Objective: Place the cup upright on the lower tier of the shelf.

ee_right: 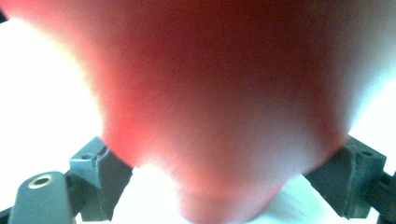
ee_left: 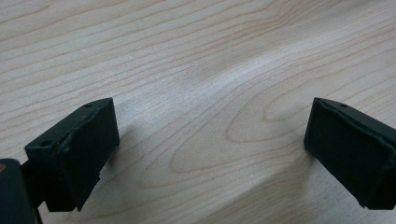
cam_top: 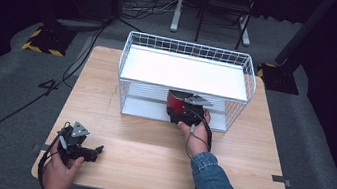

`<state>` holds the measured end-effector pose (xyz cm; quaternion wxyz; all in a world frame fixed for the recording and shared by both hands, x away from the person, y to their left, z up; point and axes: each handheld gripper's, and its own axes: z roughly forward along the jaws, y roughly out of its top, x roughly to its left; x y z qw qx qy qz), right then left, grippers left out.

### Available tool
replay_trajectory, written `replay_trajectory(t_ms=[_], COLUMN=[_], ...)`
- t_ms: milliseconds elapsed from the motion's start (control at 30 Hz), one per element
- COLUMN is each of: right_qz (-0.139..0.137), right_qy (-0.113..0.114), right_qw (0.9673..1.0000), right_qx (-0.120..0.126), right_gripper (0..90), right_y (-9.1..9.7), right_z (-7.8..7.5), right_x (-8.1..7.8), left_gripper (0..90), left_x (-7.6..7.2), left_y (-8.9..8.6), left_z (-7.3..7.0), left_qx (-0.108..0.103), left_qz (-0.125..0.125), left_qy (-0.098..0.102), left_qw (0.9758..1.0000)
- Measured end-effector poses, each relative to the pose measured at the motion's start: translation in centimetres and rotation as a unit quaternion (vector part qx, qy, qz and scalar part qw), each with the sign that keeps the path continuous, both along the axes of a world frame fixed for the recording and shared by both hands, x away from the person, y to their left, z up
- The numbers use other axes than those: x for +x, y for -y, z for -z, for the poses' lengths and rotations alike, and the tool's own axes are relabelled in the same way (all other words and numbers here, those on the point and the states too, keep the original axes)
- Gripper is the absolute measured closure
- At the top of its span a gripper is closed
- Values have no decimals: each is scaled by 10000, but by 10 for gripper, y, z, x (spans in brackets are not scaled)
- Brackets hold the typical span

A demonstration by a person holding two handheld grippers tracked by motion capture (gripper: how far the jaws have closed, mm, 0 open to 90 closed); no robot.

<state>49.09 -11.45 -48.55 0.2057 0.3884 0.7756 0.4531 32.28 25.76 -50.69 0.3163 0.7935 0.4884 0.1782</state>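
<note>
stage: late, placing | right tongs (cam_top: 185, 108) clamp red object (cam_top: 176, 107) at lower shelf of wire rack (cam_top: 187, 74), release and withdrawal left | left tongs (cam_top: 89, 152) wide, idle, low over tabletop (cam_top: 148, 147) near front-left corner

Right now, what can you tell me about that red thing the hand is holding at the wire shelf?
The red thing is dark red and smooth, blurred up close, so what it is cannot be told. It narrows toward the bottom. The right tool is shut on it, one black jaw pressing each side. It sits at the front of the white wire shelf, in the lower level, under the white top board.
</note>
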Motion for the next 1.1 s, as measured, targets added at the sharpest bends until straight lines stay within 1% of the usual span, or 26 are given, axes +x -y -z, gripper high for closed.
replay_trajectory(t_ms=[33, 67, 100, 300, 367, 567, 800, 833, 933, 1100], right_qz=[27, 19, 43, 25, 17, -32, -150, -170, -203, -191], right_qy=[-63, -20, -88, -89, -59, 21, 107, 83, 104, 109], right_qw=[10000, 10000, 10000, 9999, 10000, 10000, 9998, 9998, 9997, 9998], right_qx=[51, -3, 13, 54, 44, 50, 31, 28, 21, 5], right_gripper=[156, 156, 158, 158, 158, 158, 158, 158, 158, 158], right_y=[1, 3, 4, 14, 21, 35, 52, 55, 66, 87], right_z=[0, 0, 0, -1, -4, -17, -34, -36, -42, -50], right_x=[-2, -3, -5, -12, -17, -28, -45, -49, -57, -71], left_gripper=[35, 34, 34, 34, 33, 33, 32, 32, 32, 32], left_x=[0, 0, 0, 0, 0, 0, 0, 0, 0, 0], left_y=[0, 0, 0, 0, 0, 0, 0, 0, 0, 0], left_z=[0, 0, 0, 0, 0, 0, 0, 0, 0, 0], left_qx=[7, 3, 3, 2, 15, 12, -5, -2, -4, -2], left_qz=[-5, -1, -2, -3, -10, -10, -37, -34, -35, -33], left_qy=[-3, -1, -2, -2, -3, -2, -6, -7, -6, -7], left_qw=[10000, 10000, 10000, 10000, 10000, 10000, 10000, 10000, 10000, 10000])
